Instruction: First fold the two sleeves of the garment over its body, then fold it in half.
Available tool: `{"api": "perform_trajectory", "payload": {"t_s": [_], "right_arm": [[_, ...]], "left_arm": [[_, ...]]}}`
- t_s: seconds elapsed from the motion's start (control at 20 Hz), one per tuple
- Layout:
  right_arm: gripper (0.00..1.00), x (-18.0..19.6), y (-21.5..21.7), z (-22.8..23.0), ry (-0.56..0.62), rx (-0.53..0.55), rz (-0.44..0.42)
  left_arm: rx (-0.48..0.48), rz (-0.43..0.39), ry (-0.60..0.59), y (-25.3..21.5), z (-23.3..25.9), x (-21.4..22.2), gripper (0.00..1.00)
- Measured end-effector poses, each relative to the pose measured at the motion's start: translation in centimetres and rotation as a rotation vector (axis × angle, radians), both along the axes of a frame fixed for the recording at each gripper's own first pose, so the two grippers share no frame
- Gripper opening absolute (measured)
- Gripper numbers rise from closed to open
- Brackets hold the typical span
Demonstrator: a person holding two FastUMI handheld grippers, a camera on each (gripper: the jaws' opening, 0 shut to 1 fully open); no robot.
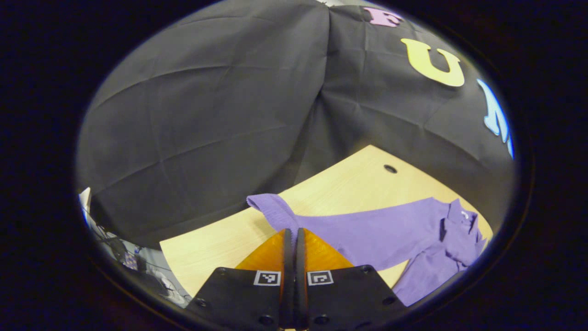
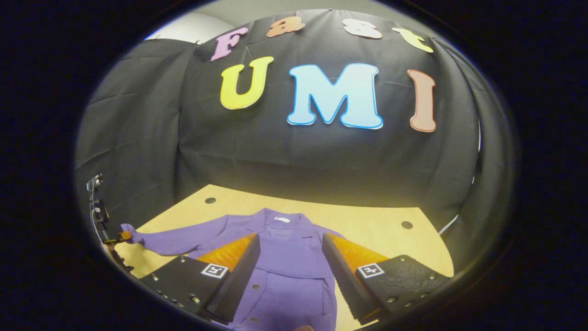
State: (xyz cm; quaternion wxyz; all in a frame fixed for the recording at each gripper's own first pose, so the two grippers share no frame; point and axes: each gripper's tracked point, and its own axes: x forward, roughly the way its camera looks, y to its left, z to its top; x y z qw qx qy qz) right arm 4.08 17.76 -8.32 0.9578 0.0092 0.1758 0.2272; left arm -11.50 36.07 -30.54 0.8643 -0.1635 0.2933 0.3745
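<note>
A purple buttoned garment (image 2: 294,257) lies flat on the light wooden table (image 2: 376,225), collar toward the far wall. One sleeve (image 2: 174,241) stretches out to the left. My left gripper (image 1: 294,232) is shut on that sleeve (image 1: 271,209) just behind the cuff, and the garment's body (image 1: 381,230) lies off to its right. The left gripper (image 2: 118,236) also appears at the far left of the right gripper view, pinching the cuff at the table's edge. My right gripper (image 2: 290,246) hovers open over the garment's chest, one finger on either side of the button line.
The black cloth wall closes in the table at the back and sides. Small round holes (image 2: 210,200) (image 2: 406,225) sit in the tabletop near its far corners. Cables and clutter (image 1: 119,253) lie beyond the table's left edge. Bare wood (image 1: 349,184) shows behind the garment.
</note>
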Motion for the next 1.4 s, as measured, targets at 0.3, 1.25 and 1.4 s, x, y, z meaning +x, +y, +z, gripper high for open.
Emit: {"api": "perform_trajectory", "payload": {"t_s": [0.3, 1.25, 1.4], "right_arm": [[0.87, 0.4, -2.9, -0.9, 0.006, 0.013, -0.042], [0.87, -0.8, -14.2, -3.2, 0.034, -0.030, -0.285], [0.87, -1.5, -15.4, -3.9, 0.048, -0.044, -0.306]], "left_arm": [[0.032, -0.212, -0.070, -7.4, 5.3, 8.6, 0.07], [-0.074, -0.843, -0.129, -41.7, 6.5, 25.1, 0.07], [-0.090, -0.915, -0.120, -45.9, 5.4, 26.0, 0.07]]}}
